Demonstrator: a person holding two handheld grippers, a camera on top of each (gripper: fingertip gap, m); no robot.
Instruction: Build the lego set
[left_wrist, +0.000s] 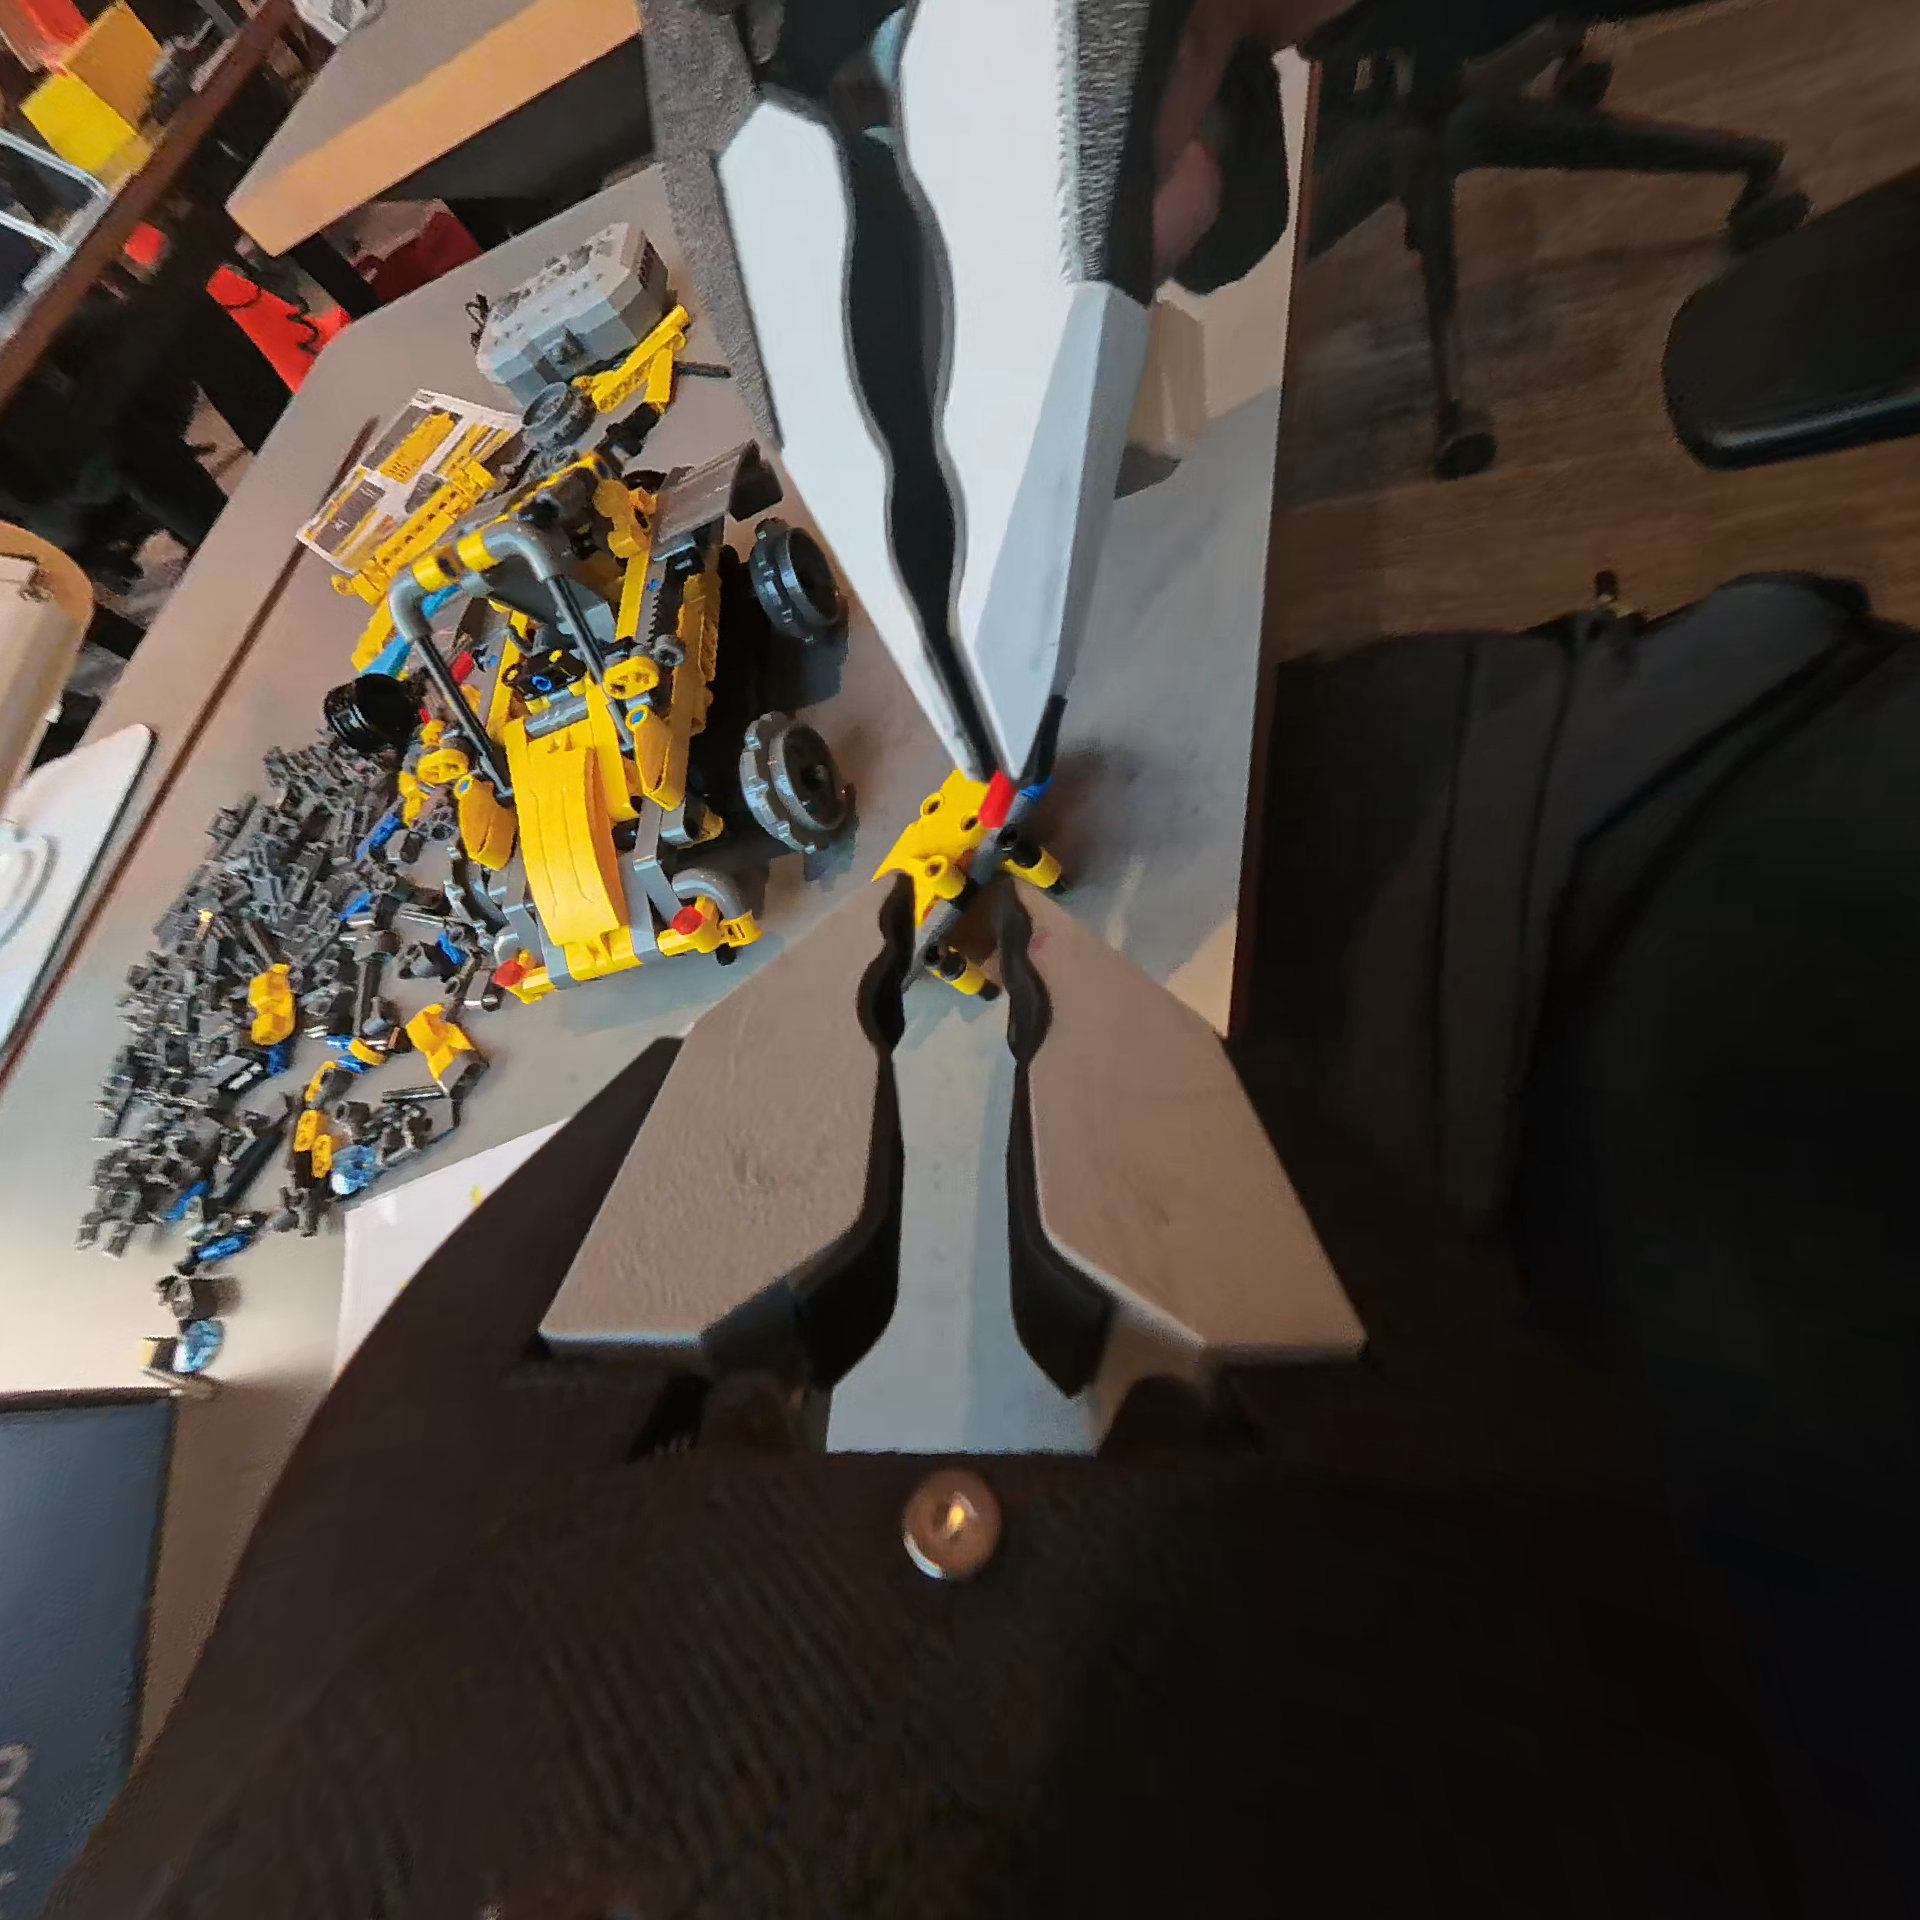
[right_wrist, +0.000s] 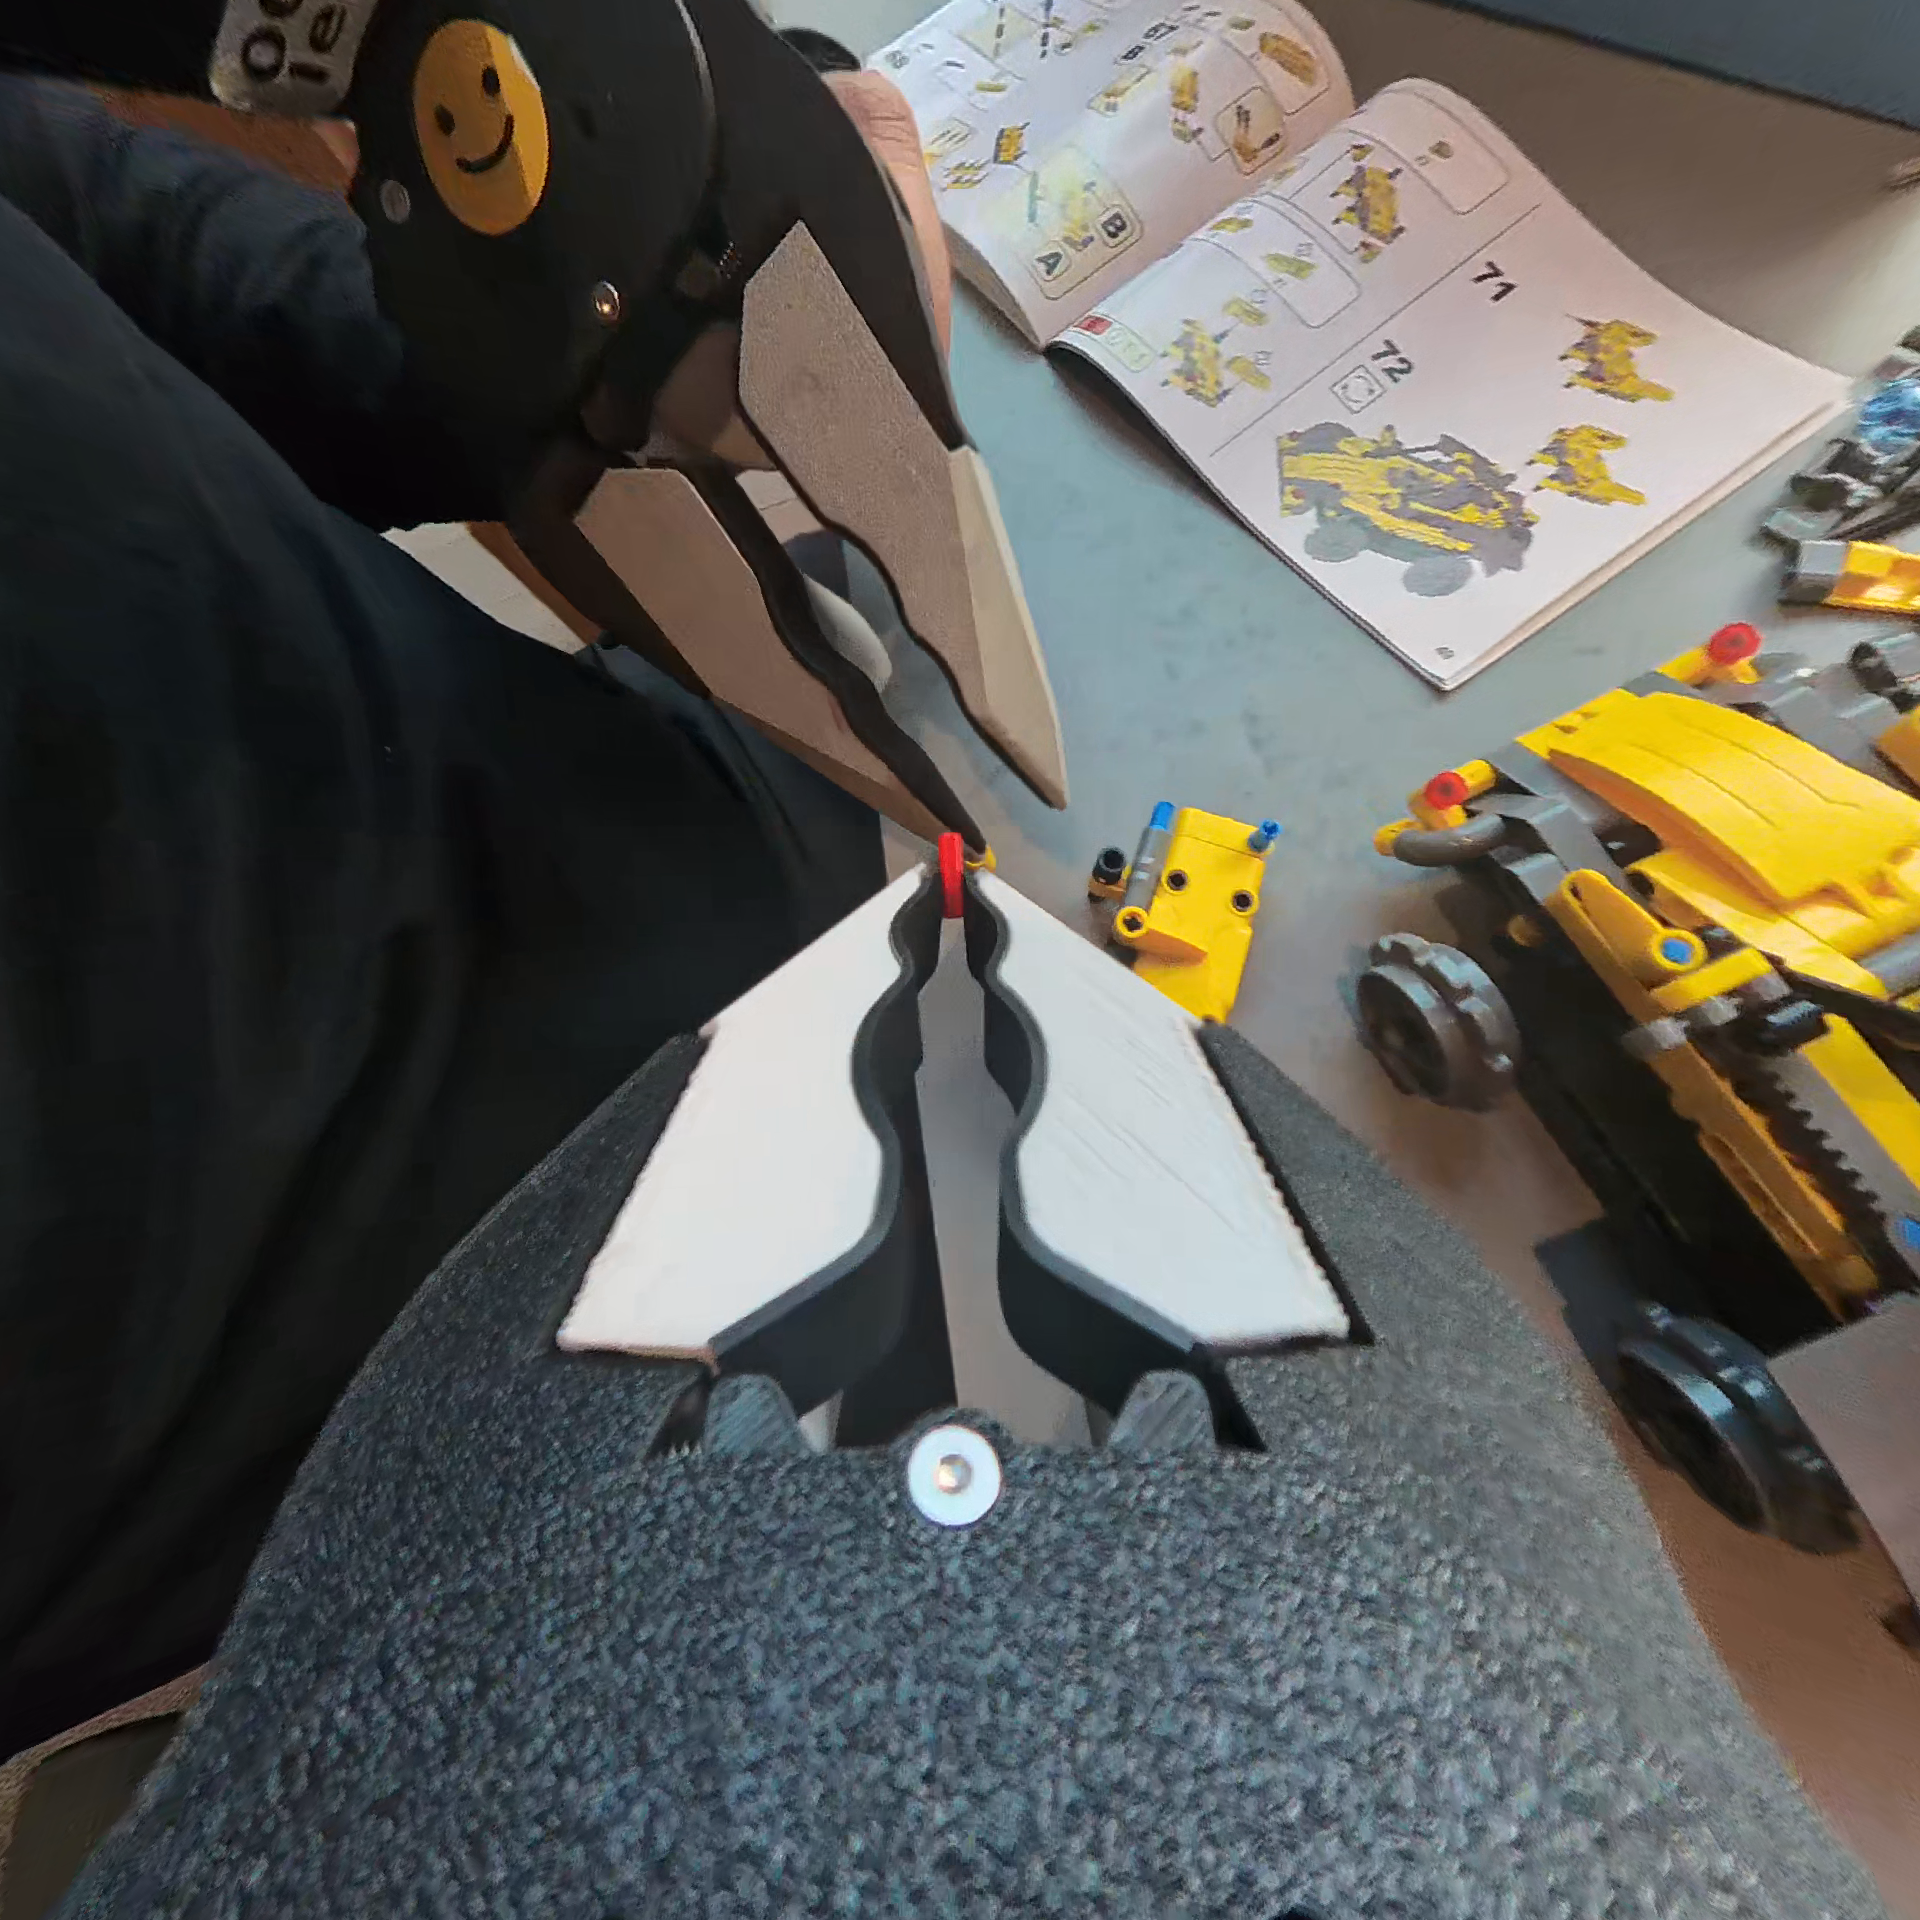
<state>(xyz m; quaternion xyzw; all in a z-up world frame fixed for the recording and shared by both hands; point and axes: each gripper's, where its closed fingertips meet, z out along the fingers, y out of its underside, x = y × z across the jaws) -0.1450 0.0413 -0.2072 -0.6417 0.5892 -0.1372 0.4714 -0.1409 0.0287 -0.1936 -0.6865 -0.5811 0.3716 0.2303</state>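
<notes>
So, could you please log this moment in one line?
right gripper: shut on red piece | left gripper: grip unclear | yellow model nearby

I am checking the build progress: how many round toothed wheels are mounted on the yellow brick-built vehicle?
2 on the yellow brick-built vehicle: the nearer wheel and the farther wheel, both on its side toward the table edge. The opposite side is hidden.
</notes>
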